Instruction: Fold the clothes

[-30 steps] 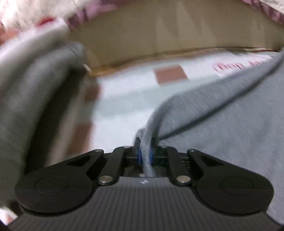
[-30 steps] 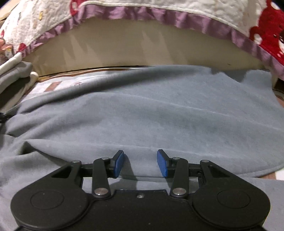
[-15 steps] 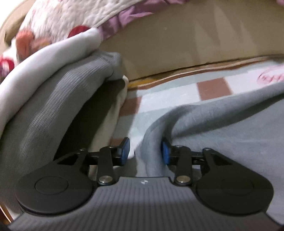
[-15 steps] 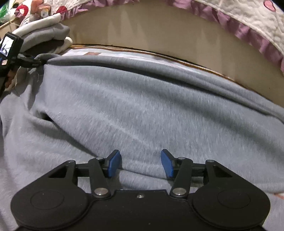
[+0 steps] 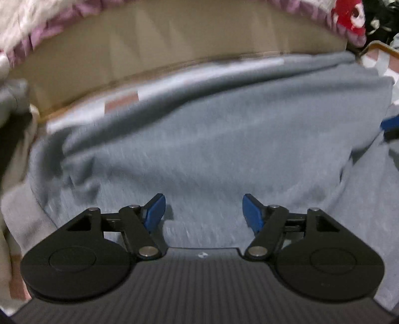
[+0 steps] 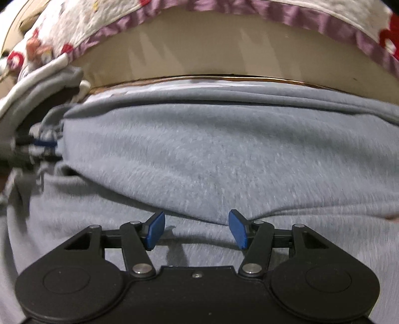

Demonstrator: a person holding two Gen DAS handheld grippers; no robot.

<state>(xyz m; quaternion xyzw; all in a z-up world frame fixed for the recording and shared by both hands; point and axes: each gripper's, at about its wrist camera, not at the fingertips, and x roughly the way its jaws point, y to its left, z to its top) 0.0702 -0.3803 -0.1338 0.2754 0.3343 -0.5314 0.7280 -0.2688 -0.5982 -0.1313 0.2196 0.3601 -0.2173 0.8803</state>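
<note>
A grey fleece garment (image 5: 212, 139) lies spread on the floor mat, its upper layer folded over the lower one (image 6: 212, 159). My left gripper (image 5: 203, 211) hovers over the cloth near its left side. Its jaws are opening, and nothing is pinched between the blue pads (image 5: 155, 211). My right gripper (image 6: 197, 230) stands open just above the folded layer's near edge, with no cloth gripped. The left gripper shows blurred at the far left of the right wrist view (image 6: 42, 147). A blue pad of the right gripper (image 5: 390, 124) peeks in at the right edge of the left wrist view.
A stack of folded clothes (image 6: 45, 84) sits at the left, beside the garment. Behind runs a beige bed side (image 5: 174, 44) under a quilt with a purple ruffle (image 6: 174, 15). A checked mat (image 5: 122, 102) shows beyond the garment's far edge.
The left gripper let go of the garment's edge, its jaws spread, and it swung right over the cloth. The right gripper's jaws widened a little.
</note>
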